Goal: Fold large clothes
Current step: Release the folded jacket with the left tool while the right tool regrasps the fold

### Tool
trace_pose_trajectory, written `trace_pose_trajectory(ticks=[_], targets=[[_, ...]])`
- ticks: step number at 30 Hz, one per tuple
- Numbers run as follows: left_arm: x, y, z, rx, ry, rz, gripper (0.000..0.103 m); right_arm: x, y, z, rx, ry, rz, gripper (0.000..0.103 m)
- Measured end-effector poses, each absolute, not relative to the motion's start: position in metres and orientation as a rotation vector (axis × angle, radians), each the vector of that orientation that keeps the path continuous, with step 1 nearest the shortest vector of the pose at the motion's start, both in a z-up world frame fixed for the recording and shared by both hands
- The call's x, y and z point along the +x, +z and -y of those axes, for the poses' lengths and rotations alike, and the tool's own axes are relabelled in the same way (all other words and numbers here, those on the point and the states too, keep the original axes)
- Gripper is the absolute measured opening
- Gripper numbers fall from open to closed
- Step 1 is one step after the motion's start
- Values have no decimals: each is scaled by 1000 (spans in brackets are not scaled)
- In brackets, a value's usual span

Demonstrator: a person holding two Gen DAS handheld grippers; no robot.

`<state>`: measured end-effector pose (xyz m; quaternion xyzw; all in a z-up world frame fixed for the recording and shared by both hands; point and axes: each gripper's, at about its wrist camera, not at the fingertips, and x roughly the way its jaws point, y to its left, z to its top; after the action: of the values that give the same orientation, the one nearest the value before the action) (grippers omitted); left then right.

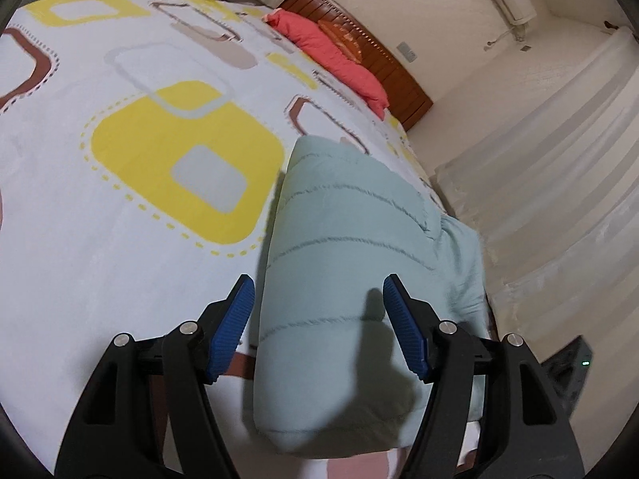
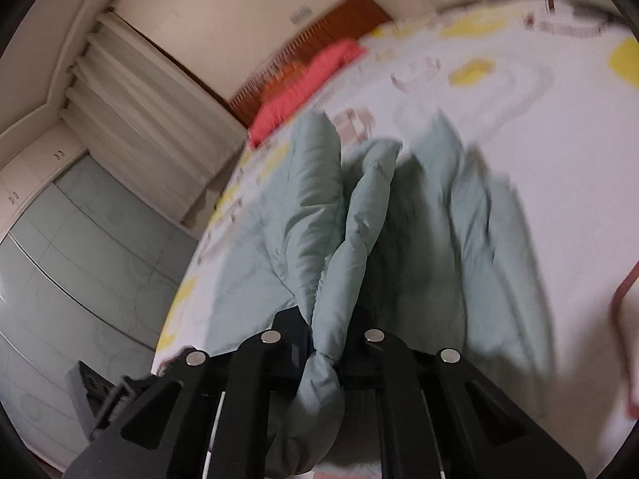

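On the bed, whose white cover carries yellow and brown rounded squares, we see a pale green quilted jacket lying near the bed's right-hand edge, below a coral pillow that rests against the bed's wooden headboard. Over the jacket's near end, our left gripper hovers with its blue pads spread apart on either side of the fabric, not pressing it. Our right gripper is clamped together on a bunched fold of the jacket, lifting it off the bed.
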<state>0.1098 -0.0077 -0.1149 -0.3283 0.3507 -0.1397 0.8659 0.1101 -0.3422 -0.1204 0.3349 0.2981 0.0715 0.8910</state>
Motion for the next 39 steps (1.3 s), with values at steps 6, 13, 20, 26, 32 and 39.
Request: trace_pose_trajectory(ticks=[6, 13, 20, 26, 32, 39], targets=[[108, -102, 31, -680, -366, -716, 73, 90, -103, 381, 705, 115, -541, 9], [124, -119, 80, -535, -351, -808, 73, 82, -167, 415, 802, 37, -641, 9], [132, -145, 95, -462, -286, -868, 72, 89, -203, 420, 854, 30, -688, 10], [141, -161, 93, -492, -293, -919, 70, 94, -212, 422, 877, 33, -697, 10], [133, -153, 69, -596, -323, -932, 72, 92, -200, 435, 900, 55, -713, 25], [150, -130, 50, -690, -332, -887, 78, 94, -165, 459, 865, -2, -647, 62]])
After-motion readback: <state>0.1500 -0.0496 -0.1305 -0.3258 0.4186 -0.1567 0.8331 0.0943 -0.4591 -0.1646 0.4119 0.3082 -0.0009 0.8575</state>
